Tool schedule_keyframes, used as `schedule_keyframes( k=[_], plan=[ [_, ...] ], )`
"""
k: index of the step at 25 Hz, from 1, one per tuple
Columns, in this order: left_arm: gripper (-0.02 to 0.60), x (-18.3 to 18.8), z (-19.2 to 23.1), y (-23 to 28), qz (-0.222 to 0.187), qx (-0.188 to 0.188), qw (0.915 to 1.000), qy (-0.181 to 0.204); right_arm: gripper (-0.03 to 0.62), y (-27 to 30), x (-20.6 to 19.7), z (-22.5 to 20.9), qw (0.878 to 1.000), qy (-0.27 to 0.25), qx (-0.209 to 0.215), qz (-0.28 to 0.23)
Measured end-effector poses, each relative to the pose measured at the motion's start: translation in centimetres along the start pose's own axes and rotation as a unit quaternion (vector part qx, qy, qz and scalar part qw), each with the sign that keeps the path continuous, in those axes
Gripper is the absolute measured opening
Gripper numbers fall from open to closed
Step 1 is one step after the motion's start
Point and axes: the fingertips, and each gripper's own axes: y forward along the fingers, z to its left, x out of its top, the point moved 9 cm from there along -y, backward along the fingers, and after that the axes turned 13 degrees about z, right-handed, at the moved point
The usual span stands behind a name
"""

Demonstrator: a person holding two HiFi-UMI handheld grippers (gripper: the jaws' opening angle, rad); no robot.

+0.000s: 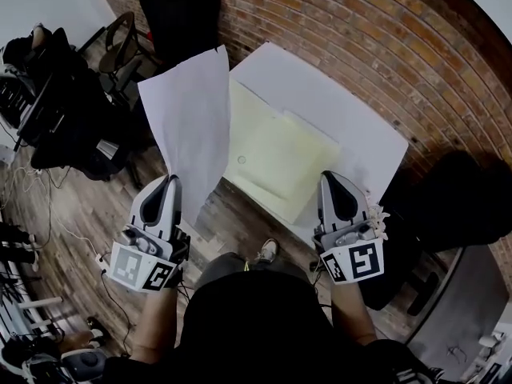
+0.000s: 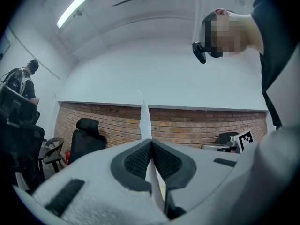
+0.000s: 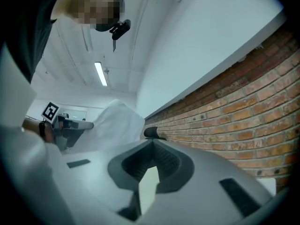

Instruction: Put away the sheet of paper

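A white sheet of paper (image 1: 192, 118) stands upright over the table's left edge, and my left gripper (image 1: 170, 181) is shut on its lower corner. In the left gripper view the sheet (image 2: 145, 121) rises edge-on from between the closed pads (image 2: 136, 161). My right gripper (image 1: 332, 176) hovers over the near right part of the white table (image 1: 344, 110), its jaws together at the tips with nothing held. A pale yellow folder (image 1: 276, 154) lies flat on the table between the two grippers. The right gripper view shows the sheet (image 3: 112, 121) off to its left.
A brick wall (image 1: 360, 30) runs behind the table. Black office chairs (image 1: 180, 14) stand at the far left, and another dark chair (image 1: 456, 190) at the right. Cables (image 1: 56, 214) lie on the wooden floor. A person (image 2: 26, 78) stands at the left.
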Motion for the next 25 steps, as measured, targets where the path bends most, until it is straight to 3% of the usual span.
schedule_keyframes(
  k=[6, 12, 21, 25],
  plan=[
    [0.026, 0.6, 0.6, 2.4, 0.002, -0.010, 0.9999, 0.004, 0.014, 1.3, -0.2, -1.4, 1.000, 0.011, -0.008, 0.004],
    [0.026, 0.0, 2.4, 4.6, 0.008, -0.049, 0.9987, -0.012, 0.014, 2.5, -0.1, -1.4, 0.999, 0.007, -0.037, 0.014],
    [0.026, -2.1, 7.0, 8.8, 0.065, -0.111, 0.9902, -0.056, 0.014, 4.2, 0.0, -0.6, 0.995, 0.008, -0.086, 0.040],
    [0.026, -4.5, 8.6, 11.1, 0.098, -0.138, 0.9818, -0.087, 0.014, 4.5, -0.3, -0.3, 0.994, 0.011, -0.097, 0.054]
  ],
)
